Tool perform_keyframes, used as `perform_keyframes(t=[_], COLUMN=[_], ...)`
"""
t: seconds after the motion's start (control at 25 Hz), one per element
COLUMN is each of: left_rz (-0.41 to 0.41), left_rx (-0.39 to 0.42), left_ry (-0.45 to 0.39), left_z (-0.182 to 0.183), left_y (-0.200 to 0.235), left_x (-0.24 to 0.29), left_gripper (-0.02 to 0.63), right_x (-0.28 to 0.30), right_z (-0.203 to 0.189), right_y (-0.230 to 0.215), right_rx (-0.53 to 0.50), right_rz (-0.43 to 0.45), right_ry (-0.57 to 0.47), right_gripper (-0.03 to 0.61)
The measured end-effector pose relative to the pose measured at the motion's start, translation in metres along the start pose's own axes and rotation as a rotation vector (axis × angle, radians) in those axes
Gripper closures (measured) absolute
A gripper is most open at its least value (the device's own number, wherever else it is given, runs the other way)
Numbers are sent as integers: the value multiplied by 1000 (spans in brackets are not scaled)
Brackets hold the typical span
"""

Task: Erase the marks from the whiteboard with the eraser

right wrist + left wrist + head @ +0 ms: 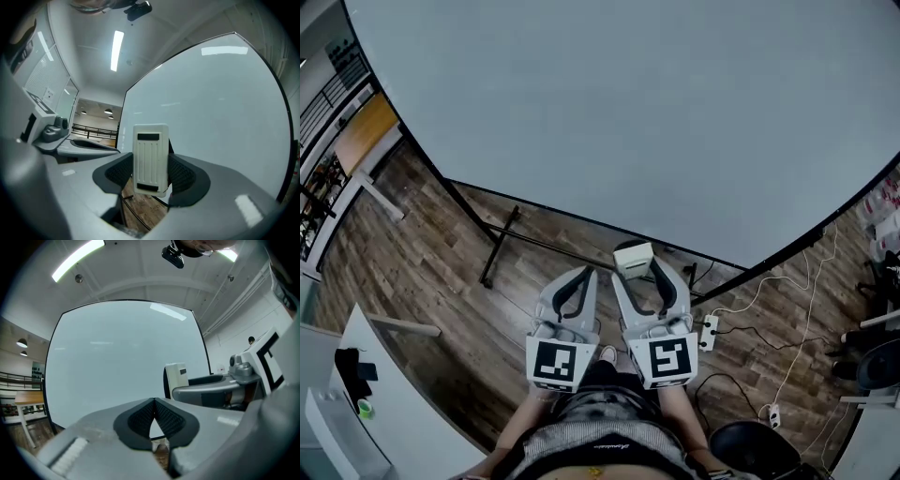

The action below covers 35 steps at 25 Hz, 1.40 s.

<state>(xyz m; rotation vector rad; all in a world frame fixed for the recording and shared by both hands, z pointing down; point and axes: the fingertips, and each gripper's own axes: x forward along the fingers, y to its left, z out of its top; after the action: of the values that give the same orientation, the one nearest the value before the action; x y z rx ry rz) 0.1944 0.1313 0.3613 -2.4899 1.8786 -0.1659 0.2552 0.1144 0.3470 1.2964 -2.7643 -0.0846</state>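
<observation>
Straight ahead of both tongs stands the whiteboard (220,108), no marks visible; the right tongs (150,174) clench the white eraser (150,158) upright, its long axis crossing their grip, while the left tongs (153,401) are pinched together, empty.

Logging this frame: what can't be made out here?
Wiping face of the eraser: right gripper view shows only its ribbed back; head view only its end.
Top edge of the whiteboard: cut off by the head view's frame.
Its bottom edge: left gripper view, partly hidden behind the left gripper.
Small items on the white desk, head view: too small to identify.
</observation>
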Motion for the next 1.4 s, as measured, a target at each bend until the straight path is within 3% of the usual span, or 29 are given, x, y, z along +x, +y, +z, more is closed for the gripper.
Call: perform_keyframes(t=[0.12, 0.36, 0.44, 0.6, 0.72, 0.8, 1.2, 1.4], left_rz=[27, -10, -47, -105, -173, -216, -454, -514], left_rx=[-53, -57, -23, -60, -26, -45, -40, -31], left_ry=[7, -10, -21, -38, -59, -71, -58, -57], left_z=[-2, 0, 2, 11, 18, 21, 10, 3], left_y=[12, 41, 53, 81, 102, 116, 153, 162], left_x=[6, 38, 54, 89, 121, 136, 189, 195], left_gripper=[609, 609, 609, 609, 609, 609, 609, 609], right_x=[13, 49, 66, 105, 137, 156, 213, 228], right_z=[1, 6, 8, 14, 21, 27, 33, 36], right_y=[-4, -18, -23, -34, -45, -48, -54, -52], right_rx=[-12, -24, -25, -38, -41, -42, -43, -106], right_rz=[2, -53, -86, -157, -215, -255, -452, -475], right_ry=[6, -8, -17, 12, 7, -7, 1, 16], right_gripper=[339, 339, 339, 339, 339, 339, 339, 339])
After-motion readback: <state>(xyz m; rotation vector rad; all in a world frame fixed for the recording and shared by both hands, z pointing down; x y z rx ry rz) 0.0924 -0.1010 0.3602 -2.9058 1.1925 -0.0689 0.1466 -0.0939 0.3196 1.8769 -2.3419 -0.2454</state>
